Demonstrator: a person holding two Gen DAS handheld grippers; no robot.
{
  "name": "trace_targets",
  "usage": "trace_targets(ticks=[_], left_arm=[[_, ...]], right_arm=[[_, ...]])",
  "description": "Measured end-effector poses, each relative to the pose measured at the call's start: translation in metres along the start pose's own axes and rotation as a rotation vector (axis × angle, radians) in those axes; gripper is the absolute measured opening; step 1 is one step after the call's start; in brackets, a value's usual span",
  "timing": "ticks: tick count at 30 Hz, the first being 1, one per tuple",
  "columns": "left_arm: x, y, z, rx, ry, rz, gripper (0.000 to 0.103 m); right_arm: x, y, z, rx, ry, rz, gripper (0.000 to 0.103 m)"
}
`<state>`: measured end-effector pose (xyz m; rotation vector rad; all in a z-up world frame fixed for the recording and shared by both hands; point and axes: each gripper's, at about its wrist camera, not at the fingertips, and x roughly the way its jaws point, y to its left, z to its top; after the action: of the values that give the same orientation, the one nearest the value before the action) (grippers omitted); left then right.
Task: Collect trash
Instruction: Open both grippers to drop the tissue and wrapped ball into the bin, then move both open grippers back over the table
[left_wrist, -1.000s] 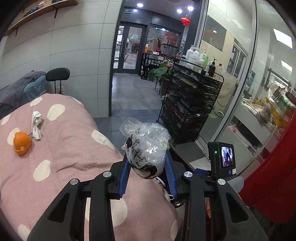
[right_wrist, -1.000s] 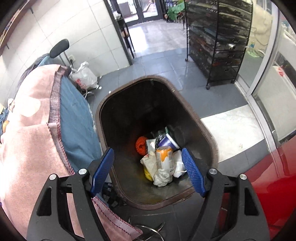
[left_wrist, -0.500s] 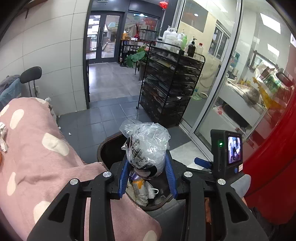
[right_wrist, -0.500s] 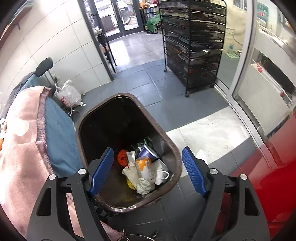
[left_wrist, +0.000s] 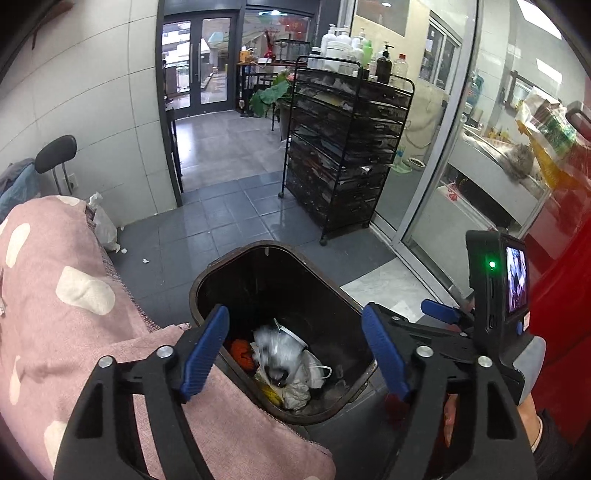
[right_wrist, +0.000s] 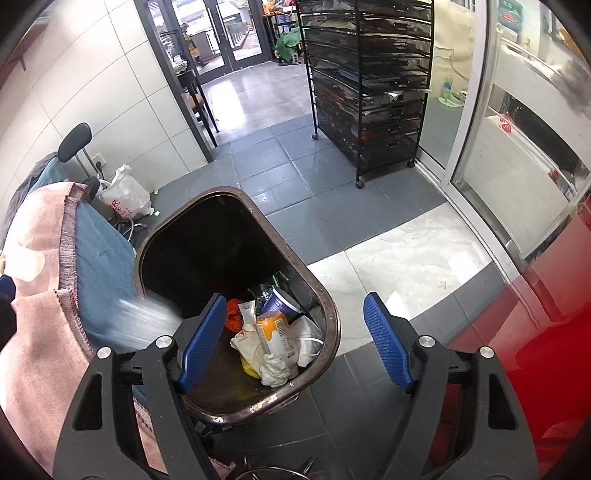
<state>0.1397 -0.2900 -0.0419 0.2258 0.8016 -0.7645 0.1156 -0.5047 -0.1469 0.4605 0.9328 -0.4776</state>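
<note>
A dark brown trash bin (left_wrist: 266, 245) (right_wrist: 330, 314) stands on the floor beside the bed. My left gripper (left_wrist: 294, 314) hangs above it, jaws opening, with nothing between the pads. Below it a crumpled clear plastic bag (left_wrist: 276, 350) falls blurred onto the rubbish; in the right wrist view the bag (right_wrist: 146, 325) is a pale streak at the bin's left rim. My right gripper (right_wrist: 294, 300) is open and empty over the bin's near right side. Inside lie an orange peel (right_wrist: 232, 314), an orange can (right_wrist: 275, 334), a purple cup (right_wrist: 279, 303) and white tissues (right_wrist: 275, 369).
A pink spotted blanket (left_wrist: 66, 317) over a blue cover (right_wrist: 99, 254) borders the bin on the left. A white plastic bag (right_wrist: 125, 197) sits on the floor by the wall. A black wire rack (left_wrist: 343, 162) and a glass sliding door (right_wrist: 476, 122) stand beyond; something red (right_wrist: 535, 354) is at right.
My left gripper swung from over the blanket to above the bin, then its jaws opened and let go of the clear plastic bag, which drops in. The right gripper shifted slightly, still open.
</note>
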Motion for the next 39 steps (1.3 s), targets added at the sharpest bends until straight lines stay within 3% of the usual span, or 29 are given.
trace_targets(ticks=[4,10,20,31,39], left_arm=[[-0.007,0.0,-0.004,0.006,-0.022,-0.006,0.085],[-0.018,0.007,-0.004,-0.039,-0.056,-0.02,0.09],[-0.051,0.023,-0.008,-0.08,-0.138,0.025,0.095],[-0.095,0.058,-0.022,-0.157,-0.248,0.149,0.097],[-0.121,0.092,-0.038,-0.216,-0.257,0.241,0.097]], right_arm=[[-0.003,0.001,-0.001,0.007,-0.006,0.005,0.08],[-0.007,0.008,0.0,-0.01,-0.02,0.015,0.081],[-0.023,0.033,0.001,-0.056,-0.066,0.054,0.085],[-0.056,0.088,0.004,-0.159,-0.154,0.151,0.087],[-0.073,0.137,0.004,-0.249,-0.159,0.234,0.087]])
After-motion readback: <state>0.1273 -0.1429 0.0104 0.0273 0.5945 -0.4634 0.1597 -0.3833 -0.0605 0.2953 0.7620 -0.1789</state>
